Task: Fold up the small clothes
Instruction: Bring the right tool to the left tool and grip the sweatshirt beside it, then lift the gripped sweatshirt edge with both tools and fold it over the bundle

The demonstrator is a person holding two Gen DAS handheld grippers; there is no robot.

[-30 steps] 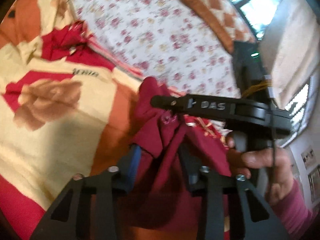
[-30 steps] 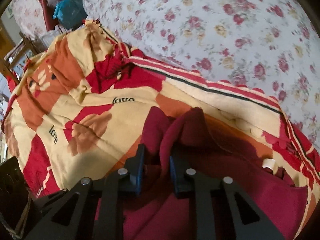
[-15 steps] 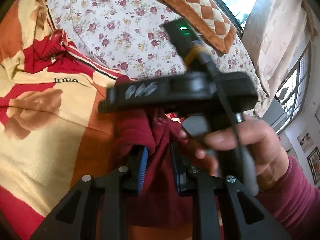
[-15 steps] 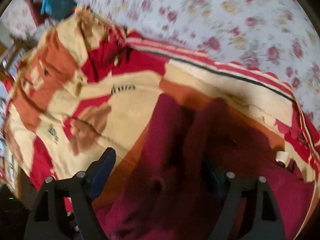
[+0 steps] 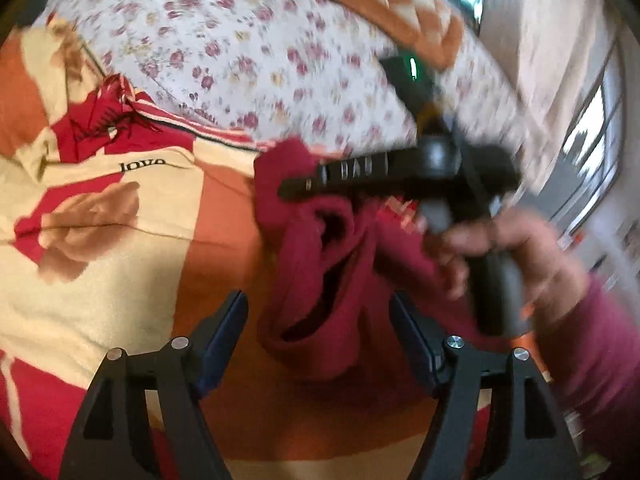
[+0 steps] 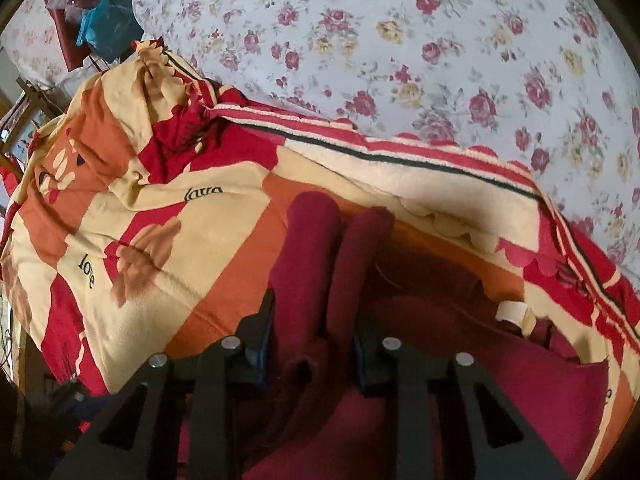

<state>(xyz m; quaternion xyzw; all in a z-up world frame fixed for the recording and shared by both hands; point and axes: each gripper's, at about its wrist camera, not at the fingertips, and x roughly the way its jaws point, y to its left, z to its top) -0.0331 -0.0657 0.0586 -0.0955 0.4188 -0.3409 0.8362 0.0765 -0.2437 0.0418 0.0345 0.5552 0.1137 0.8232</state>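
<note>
Passing from one tool to the other, the maroon garment [image 5: 320, 264] has just changed hands. The left gripper [image 5: 318, 332] was pinching a bunched fold half a second ago; its fingers have just been opening and now stand wide apart at the bottom of the left wrist view, with the cloth lying loose between them and touching neither pad as far as the blur allows. The right gripper [image 6: 312, 344] did the reverse: its fingers were spread half a second ago, have just been closing, and are now clamped on two upright rolls of the same garment in the lower middle of the right wrist view. In the left view that right tool shows as a dark bar in a hand [image 5: 516, 252] at centre right, above the cloth.

The garment lies crumpled on the red, cream and orange blanket [image 6: 168, 248], which covers the floral bedsheet [image 6: 440, 48] filling the upper part of both frames.

Judging from this, the fold is not yet made: the cloth is gathered, not flat, and the handover looks like a regrasp. The freed left fingers probably need a new edge or corner before the garment can be spread.
</note>
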